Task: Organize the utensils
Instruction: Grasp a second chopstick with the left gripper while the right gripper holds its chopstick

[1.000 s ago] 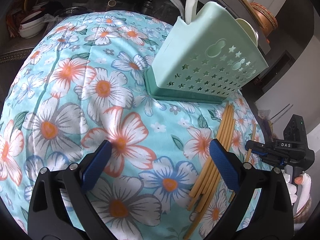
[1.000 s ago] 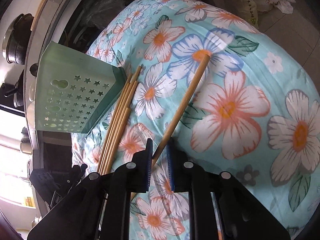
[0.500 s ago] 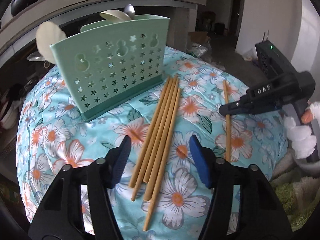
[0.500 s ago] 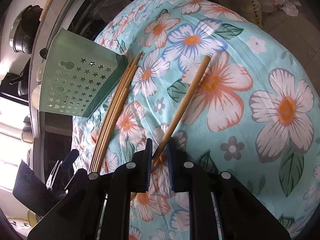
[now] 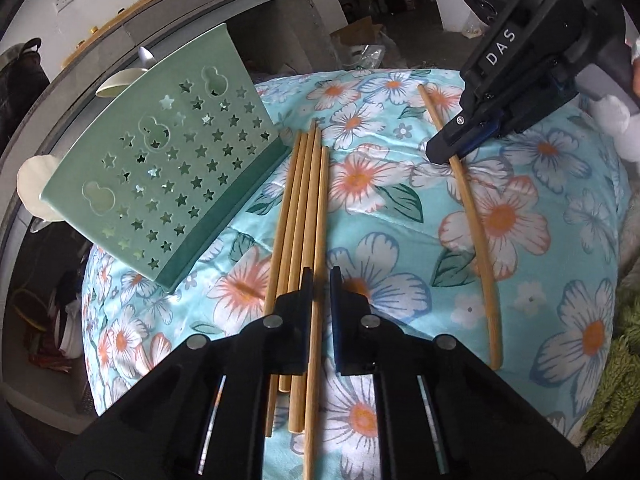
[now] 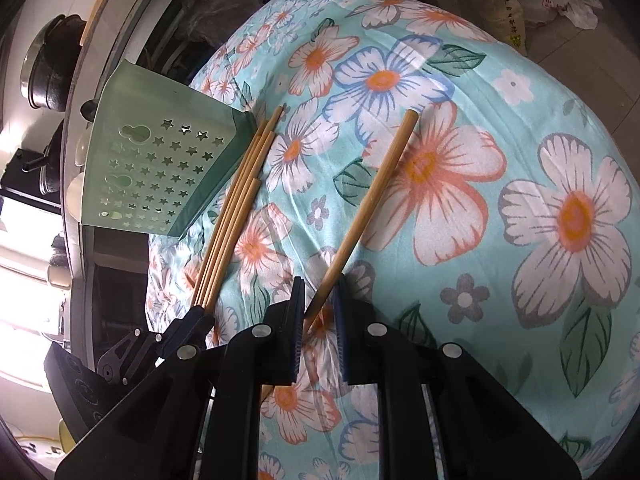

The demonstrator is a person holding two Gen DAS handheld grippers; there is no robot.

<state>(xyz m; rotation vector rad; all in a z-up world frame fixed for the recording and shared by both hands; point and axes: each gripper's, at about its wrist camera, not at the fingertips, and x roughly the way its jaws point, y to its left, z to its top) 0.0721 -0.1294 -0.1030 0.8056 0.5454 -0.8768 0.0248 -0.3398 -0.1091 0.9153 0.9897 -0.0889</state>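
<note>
Bamboo sticks: we see a bundle of chopsticks (image 5: 298, 216) on the floral cloth (image 5: 520, 264), just beside the base of the green holder (image 5: 160, 168), which stands near the far edge.
Left gripper (image 5: 319, 280): its jaws are closing, and one chopstick from the right side of the bundle runs between them.
Right gripper (image 6: 319, 292): jaws pinching the single chopstick (image 6: 372, 196), which lies apart, toward the right edge of the cloth.
Advice: we think it best to catch only one stick, lift it level, and not disturb its neighbours.
Risk: a neighbour stick may roll.
</note>
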